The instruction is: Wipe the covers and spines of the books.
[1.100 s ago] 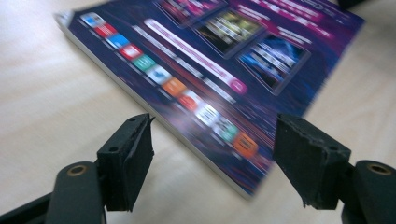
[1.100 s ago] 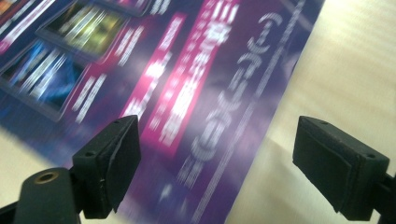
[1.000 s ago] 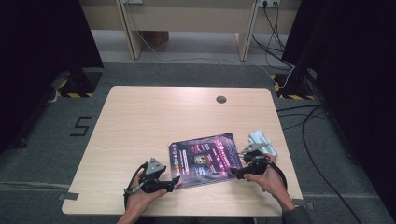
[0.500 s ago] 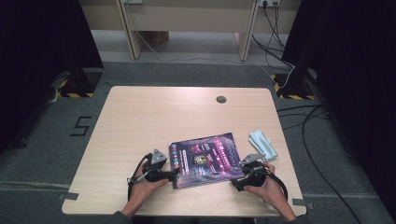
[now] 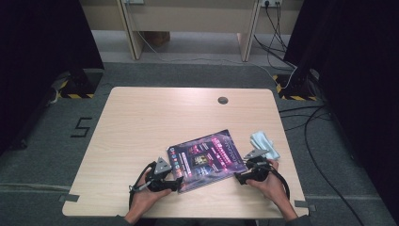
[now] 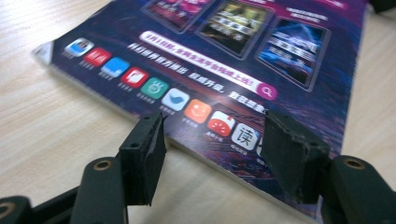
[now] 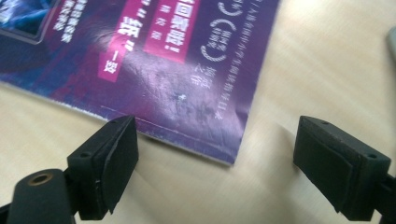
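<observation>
Magazine (image 5: 206, 157) lies flat on the tabletop (image 5: 141, 127) near the front edge: thin, limp, glossy, likely slippery. Left gripper (image 6: 210, 144) jaws, just closing, straddle its near edge ungripped; right gripper (image 7: 219, 163) jaws open at its corner. Best pinched at the edge

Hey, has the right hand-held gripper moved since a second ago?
Yes. In the high view the right hand-held gripper has slid toward the table's near edge, away from the pale cloth, and sits at the magazine's near right corner.
</observation>
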A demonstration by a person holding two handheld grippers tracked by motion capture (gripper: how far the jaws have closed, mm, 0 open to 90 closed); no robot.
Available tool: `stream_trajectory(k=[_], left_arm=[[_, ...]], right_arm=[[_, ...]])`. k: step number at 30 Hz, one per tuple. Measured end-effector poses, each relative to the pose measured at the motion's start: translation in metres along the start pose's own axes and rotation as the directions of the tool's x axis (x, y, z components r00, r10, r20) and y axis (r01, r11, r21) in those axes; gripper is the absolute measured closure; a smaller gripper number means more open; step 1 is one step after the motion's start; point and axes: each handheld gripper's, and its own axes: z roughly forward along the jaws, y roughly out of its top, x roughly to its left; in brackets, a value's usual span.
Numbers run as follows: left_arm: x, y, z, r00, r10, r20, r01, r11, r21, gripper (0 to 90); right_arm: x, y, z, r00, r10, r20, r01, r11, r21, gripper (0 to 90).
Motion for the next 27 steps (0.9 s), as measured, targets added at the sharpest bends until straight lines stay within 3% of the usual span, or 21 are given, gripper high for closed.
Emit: stream_trajectory(k=[4,7,10,13,16,19,22,27], left_arm=[[-0.005,-0.004,-0.003,0.9997,-0.02,-0.015,0.019,0.9998,-0.008,37.3],[-0.006,-0.005,-0.003,0.999,-0.044,0.006,0.044,0.999,0.003,35.7],[-0.004,-0.003,-0.006,0.9993,-0.037,0.004,0.036,0.9993,0.01,37.0],[0.007,0.004,-0.007,0.9975,-0.061,-0.037,0.06,0.998,-0.02,34.7],[0.026,0.012,-0.006,0.9933,-0.076,-0.087,0.071,0.9956,-0.06,31.6],[0.042,0.018,-0.001,0.9883,-0.075,-0.133,0.065,0.995,-0.075,29.4],[0.055,0.023,0.006,0.988,-0.061,-0.142,0.055,0.9974,-0.047,27.9],[0.067,0.027,0.018,0.9888,-0.08,-0.126,0.075,0.9962,-0.045,27.8]], right_arm=[[-0.008,0.01,0.008,0.9989,0.044,-0.015,-0.044,0.999,0.0,14.9],[-0.015,0.019,0.014,0.9987,0.05,-0.003,-0.05,0.999,-0.006,15.1],[-0.017,0.025,0.02,0.9976,0.069,0.008,-0.068,0.997,-0.023,17.2],[-0.014,0.027,0.018,0.9976,0.069,0.008,-0.068,0.997,-0.034,24.3],[-0.007,0.027,0.009,0.9977,0.063,-0.024,-0.064,0.996,-0.067,23.9],[0.004,0.025,0.005,0.9956,0.071,-0.061,-0.074,0.996,-0.049,23.7],[0.013,0.021,0.004,0.9918,0.059,-0.113,-0.063,0.998,-0.033,24.6],[0.025,0.021,0.007,0.9875,0.05,-0.149,-0.052,0.999,-0.008,24.5]])
